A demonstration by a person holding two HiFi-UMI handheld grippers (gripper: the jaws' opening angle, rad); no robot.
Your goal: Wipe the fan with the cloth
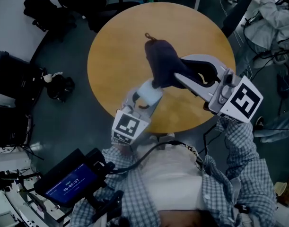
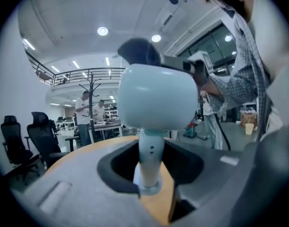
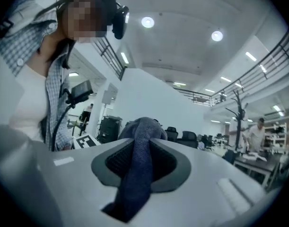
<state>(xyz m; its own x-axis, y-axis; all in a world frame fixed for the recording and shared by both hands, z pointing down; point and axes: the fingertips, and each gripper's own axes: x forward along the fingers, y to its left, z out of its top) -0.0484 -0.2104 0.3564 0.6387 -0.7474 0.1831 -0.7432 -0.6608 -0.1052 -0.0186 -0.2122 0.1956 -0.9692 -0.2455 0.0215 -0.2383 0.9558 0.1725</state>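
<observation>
Left gripper (image 1: 143, 100) clamped on fan (image 2: 156, 96) stem; right gripper (image 1: 184, 72) clamped on dark blue cloth (image 1: 159, 58), both above round table (image 1: 113, 51).

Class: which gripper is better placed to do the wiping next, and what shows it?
Right. The right gripper has its jaws shut on the cloth, which sits at the head of the fan. The left gripper is occupied gripping the fan's stem.

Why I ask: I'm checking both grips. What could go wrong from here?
The left gripper holds the fan only by its thin stem, above the table; wiping pressure may twist it loose. The right gripper pinches just a narrow fold of the cloth, which might slip out.
</observation>
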